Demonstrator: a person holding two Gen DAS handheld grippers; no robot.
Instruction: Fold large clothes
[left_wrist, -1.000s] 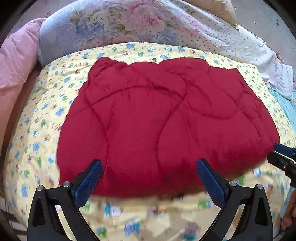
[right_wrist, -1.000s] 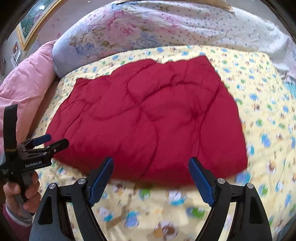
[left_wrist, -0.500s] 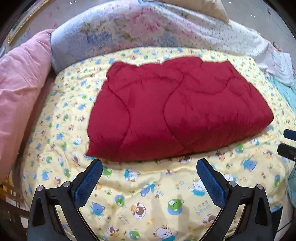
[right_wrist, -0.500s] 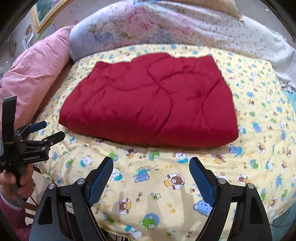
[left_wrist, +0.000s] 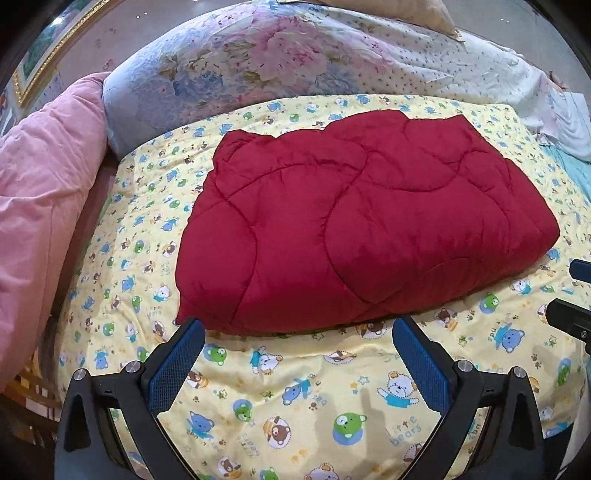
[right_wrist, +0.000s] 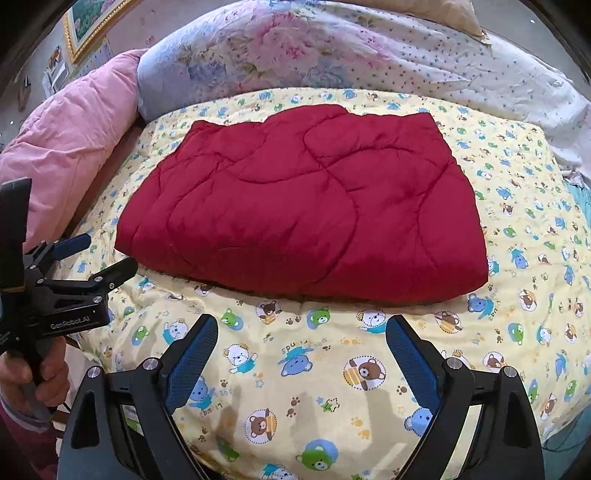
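Observation:
A red quilted garment (left_wrist: 362, 225) lies folded into a thick rectangle on a yellow bear-print sheet (left_wrist: 303, 398); it also shows in the right wrist view (right_wrist: 306, 214). My left gripper (left_wrist: 297, 332) is open and empty, held above the sheet just short of the garment's near edge. My right gripper (right_wrist: 301, 330) is open and empty too, a little back from the near edge. The left gripper also shows at the left of the right wrist view (right_wrist: 96, 254), open.
A pink quilt (left_wrist: 40, 206) lies bunched along the left side. A floral pillow (left_wrist: 258, 62) and a dotted white cover (right_wrist: 480, 70) lie behind the garment. A framed picture (right_wrist: 92, 22) hangs at the far left. Teal fabric (left_wrist: 576, 170) lies at the right edge.
Both grippers have pulled back from the garment's near edge toward the foot of the bed. The garment now lies farther off, with bare sheet in front of it.

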